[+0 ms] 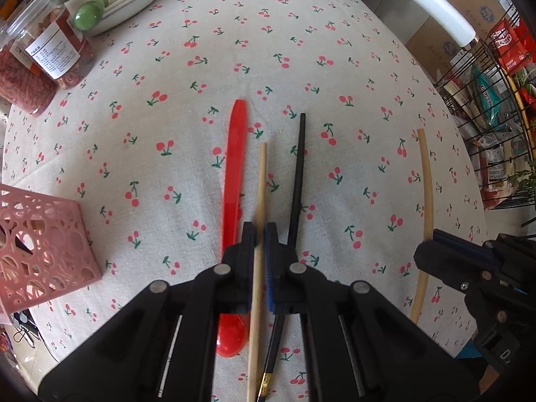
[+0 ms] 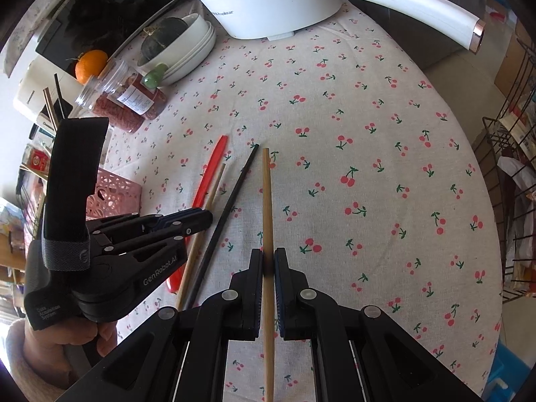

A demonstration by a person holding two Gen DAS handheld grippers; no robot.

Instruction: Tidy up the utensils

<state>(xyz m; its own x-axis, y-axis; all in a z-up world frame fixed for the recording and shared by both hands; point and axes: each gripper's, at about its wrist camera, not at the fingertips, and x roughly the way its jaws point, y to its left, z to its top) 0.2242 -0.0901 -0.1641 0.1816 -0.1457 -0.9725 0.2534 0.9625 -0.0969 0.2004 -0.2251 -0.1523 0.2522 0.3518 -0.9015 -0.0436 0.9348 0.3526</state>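
The left gripper [image 1: 258,234] pinches one chopstick [image 1: 260,197]. The right gripper [image 2: 268,261] pinches its mate [image 2: 267,201], likely to pair them for the basket [image 1: 43,251].

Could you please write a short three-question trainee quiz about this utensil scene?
1. True or false: the left gripper has its jaws closed on a wooden chopstick.
2. What lies between the two wooden chopsticks? A) black chopstick B) fork C) knife
3. What colour is the spoon on the tablecloth?

Key: 1 true; 2 A; 3 red.

The right gripper grips the other wooden chopstick.
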